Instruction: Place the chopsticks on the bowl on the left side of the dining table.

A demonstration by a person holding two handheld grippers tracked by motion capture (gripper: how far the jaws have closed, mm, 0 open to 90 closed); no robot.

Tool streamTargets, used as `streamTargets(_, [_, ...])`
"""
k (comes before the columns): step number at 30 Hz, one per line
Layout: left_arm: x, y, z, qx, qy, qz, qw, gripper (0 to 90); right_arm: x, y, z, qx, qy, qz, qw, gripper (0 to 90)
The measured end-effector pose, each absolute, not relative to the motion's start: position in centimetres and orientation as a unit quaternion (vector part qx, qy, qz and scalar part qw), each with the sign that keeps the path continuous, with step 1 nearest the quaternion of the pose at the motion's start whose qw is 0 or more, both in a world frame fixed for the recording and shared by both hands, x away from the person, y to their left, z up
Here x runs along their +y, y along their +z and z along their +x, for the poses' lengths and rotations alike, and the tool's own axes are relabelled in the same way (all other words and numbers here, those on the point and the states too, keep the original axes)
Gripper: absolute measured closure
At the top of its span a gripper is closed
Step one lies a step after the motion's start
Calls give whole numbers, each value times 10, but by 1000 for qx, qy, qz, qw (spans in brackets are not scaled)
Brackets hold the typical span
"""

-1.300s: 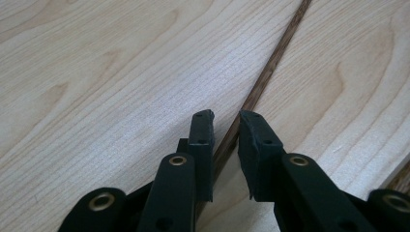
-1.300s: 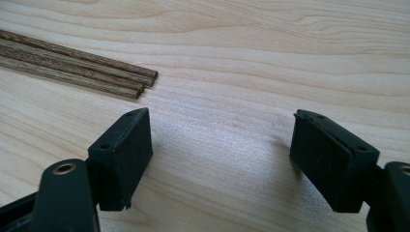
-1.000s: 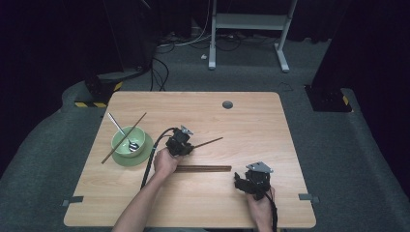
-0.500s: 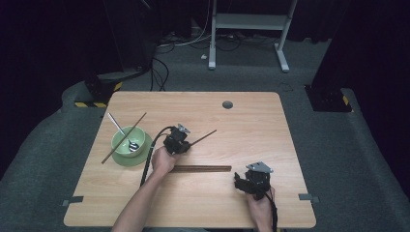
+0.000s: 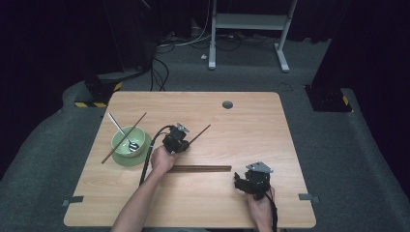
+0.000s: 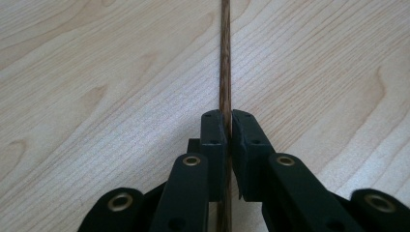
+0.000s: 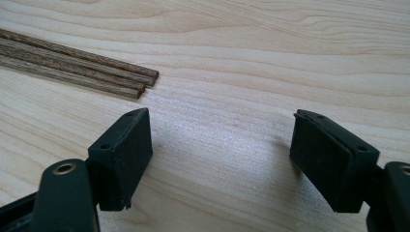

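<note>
My left gripper (image 5: 181, 141) (image 6: 228, 121) sits mid-table, right of the bowl. Its jaws have just been closing and are now shut on a thin dark wooden chopstick (image 6: 225, 58). The chopstick (image 5: 200, 134) points away to the far right over the tabletop. A row of three more chopsticks (image 5: 200, 168) (image 7: 82, 72) lies flat near the front. My right gripper (image 5: 243, 183) (image 7: 220, 135) rests just right of their ends, open, with only bare wood between its pads.
A green bowl (image 5: 121, 155) stands at the left with a metal spoon (image 5: 120, 130) in it. One chopstick (image 5: 140, 120) leans across its rim. A round hole (image 5: 227, 104) lies near the table's (image 5: 251, 121) far edge. Cables and a white stand sit on the floor beyond.
The chopstick in my left gripper has swung, its free end now pointing more toward the far edge. The left hand shifted slightly. The right gripper has stayed still.
</note>
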State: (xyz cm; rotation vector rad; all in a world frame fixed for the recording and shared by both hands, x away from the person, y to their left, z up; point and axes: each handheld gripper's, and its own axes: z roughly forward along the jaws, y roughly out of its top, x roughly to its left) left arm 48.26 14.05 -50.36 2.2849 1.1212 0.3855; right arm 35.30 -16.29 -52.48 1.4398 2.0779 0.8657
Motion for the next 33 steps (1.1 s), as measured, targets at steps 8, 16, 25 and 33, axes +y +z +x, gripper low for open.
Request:
streamTargets(8, [142,-505,483,417,145,850,286,833,-163,-525,353,756,315,524,233,221])
streamTargets(16, [144,-505,483,418,141,849,290,834,-163,-525,353,756,315,525,232,221])
streamTargets(25, [144,-504,484,412,140,854,284,838,-163,-525,353,756,315,524,233,221])
streamTargets(33, [145,-501,481,410,136,854,289,839,-163,-525,353,756,315,525,232,221])
